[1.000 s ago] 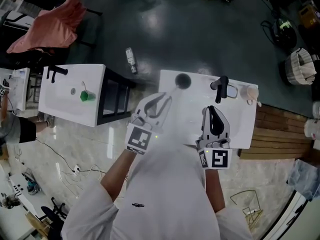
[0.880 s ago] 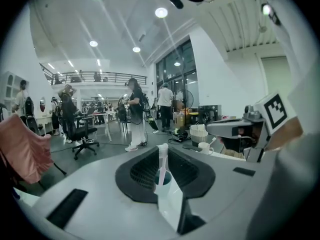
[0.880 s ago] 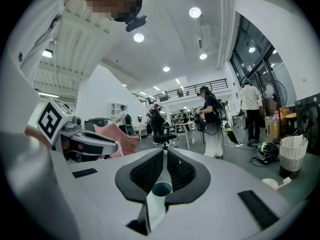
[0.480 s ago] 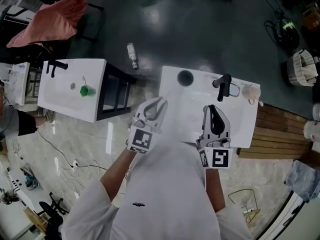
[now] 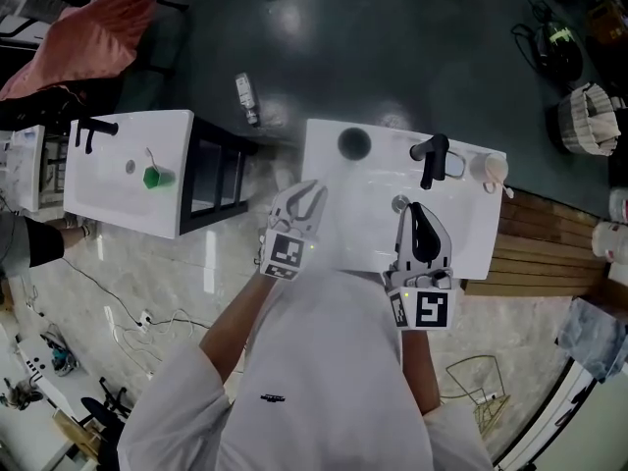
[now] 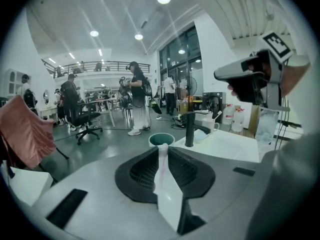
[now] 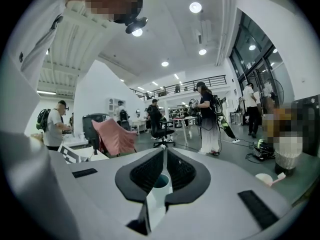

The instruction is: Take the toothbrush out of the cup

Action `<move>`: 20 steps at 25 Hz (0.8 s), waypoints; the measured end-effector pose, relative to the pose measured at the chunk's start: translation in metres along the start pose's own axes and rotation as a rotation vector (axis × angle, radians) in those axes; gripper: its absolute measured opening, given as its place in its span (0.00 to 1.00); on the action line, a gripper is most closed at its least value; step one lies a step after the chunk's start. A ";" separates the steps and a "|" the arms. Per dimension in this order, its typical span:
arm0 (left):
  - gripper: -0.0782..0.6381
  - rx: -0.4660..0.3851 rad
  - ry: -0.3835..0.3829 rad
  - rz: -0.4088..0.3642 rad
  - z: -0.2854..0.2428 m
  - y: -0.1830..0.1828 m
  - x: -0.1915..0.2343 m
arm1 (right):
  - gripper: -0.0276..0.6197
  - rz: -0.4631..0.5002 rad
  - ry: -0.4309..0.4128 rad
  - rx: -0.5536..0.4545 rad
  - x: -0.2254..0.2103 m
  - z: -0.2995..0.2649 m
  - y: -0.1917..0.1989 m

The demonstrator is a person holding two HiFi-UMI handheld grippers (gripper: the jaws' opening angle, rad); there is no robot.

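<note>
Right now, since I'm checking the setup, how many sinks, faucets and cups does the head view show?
Sinks: 2 (left sink, right sink)
Faucets: 2 (left faucet, right faucet)
Cups: 3 (green cup, dark cup, white cup)
Total: 7

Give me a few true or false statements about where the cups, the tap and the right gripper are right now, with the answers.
The right gripper's jaws are together. True.
On the near sink, the dark cup stands right of the black tap in the head view. False: it stands left of the tap.
A green cup sits on the other sink. True.
The pink cloth lies in a basin. False: it hangs beyond both sinks.
</note>
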State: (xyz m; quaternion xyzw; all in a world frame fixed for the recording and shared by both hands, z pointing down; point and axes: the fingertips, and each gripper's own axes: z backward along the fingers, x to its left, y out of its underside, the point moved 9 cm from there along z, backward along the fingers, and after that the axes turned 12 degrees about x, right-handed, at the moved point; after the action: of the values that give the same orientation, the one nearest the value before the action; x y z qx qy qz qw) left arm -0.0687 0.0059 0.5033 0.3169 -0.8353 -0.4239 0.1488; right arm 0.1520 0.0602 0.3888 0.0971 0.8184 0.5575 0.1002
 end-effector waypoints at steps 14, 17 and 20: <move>0.19 0.086 -0.039 0.104 -0.003 0.025 -0.016 | 0.05 -0.017 -0.002 0.003 -0.004 -0.008 0.002; 0.19 0.097 -0.043 0.129 -0.007 0.030 -0.017 | 0.05 -0.014 -0.003 0.007 -0.004 -0.009 0.003; 0.19 0.116 -0.056 0.140 -0.009 0.035 -0.017 | 0.05 -0.017 -0.005 0.013 -0.004 -0.008 0.006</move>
State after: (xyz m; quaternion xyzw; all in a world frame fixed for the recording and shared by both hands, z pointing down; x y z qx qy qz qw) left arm -0.0652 0.0266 0.5375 0.2538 -0.8825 -0.3718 0.1360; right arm 0.1543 0.0542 0.3969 0.0924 0.8226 0.5509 0.1064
